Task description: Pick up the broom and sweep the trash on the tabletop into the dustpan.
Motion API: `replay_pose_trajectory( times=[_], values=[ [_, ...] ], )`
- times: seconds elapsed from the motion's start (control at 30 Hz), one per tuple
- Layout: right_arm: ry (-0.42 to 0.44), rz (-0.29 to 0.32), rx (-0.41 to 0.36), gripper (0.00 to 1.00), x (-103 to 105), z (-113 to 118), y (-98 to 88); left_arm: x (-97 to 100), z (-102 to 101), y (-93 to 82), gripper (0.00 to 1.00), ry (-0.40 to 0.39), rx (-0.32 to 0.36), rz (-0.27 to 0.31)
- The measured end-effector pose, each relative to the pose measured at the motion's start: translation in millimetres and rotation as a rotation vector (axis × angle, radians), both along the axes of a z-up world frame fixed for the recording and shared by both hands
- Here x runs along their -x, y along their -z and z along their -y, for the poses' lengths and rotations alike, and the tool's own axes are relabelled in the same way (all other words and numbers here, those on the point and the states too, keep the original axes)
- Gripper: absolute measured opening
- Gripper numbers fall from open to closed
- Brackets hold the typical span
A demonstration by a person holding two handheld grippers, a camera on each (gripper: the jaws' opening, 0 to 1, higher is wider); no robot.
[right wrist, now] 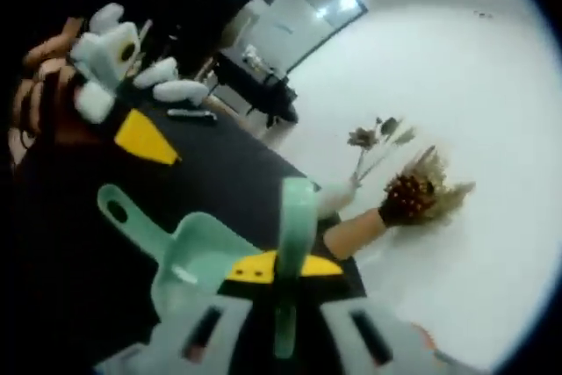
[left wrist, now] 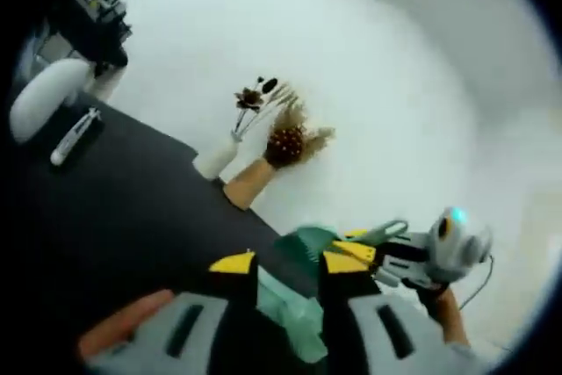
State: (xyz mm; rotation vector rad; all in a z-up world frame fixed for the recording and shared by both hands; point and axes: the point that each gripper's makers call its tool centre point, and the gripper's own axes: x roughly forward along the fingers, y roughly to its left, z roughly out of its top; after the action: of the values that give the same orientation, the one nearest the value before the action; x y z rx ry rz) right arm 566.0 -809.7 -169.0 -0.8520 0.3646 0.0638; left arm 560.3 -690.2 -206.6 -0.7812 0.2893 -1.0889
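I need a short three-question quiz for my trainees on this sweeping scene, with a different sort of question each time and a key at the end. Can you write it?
1. True or false: the right gripper has its jaws shut on the handle of the green broom.
2. Short answer: what colour is the tabletop under the mint-green dustpan?
3. Choose one. The jaws of the left gripper are:
A. open, gripping nothing
B. shut on the dustpan's handle
C. shut on a vase

Key: 1 true; 2 black; 3 A.
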Motion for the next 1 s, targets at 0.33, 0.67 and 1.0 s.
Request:
replay_pose_trajectory(
  times=[0.33, 0.67, 1.0],
  values=[
    [-0.026, -0.002, 0.1, 0.06, -8.2, -8.5, 26.7, -7.9, -10.0, -6.4, 0.27, -0.019, 0.077, -0.03],
    [-0.073, 0.007, 0.085, 0.06, 0.3, -16.4, 36.5, 27.4, 7.7, -23.2, 0.27, -0.129, -0.238, 0.484],
    [-0.158, 0.054, 0.038, 0.07, 4.6, -24.1, 41.3, 54.3, 24.7, -59.3, 0.26, -0.197, -0.304, 0.741]
  ],
)
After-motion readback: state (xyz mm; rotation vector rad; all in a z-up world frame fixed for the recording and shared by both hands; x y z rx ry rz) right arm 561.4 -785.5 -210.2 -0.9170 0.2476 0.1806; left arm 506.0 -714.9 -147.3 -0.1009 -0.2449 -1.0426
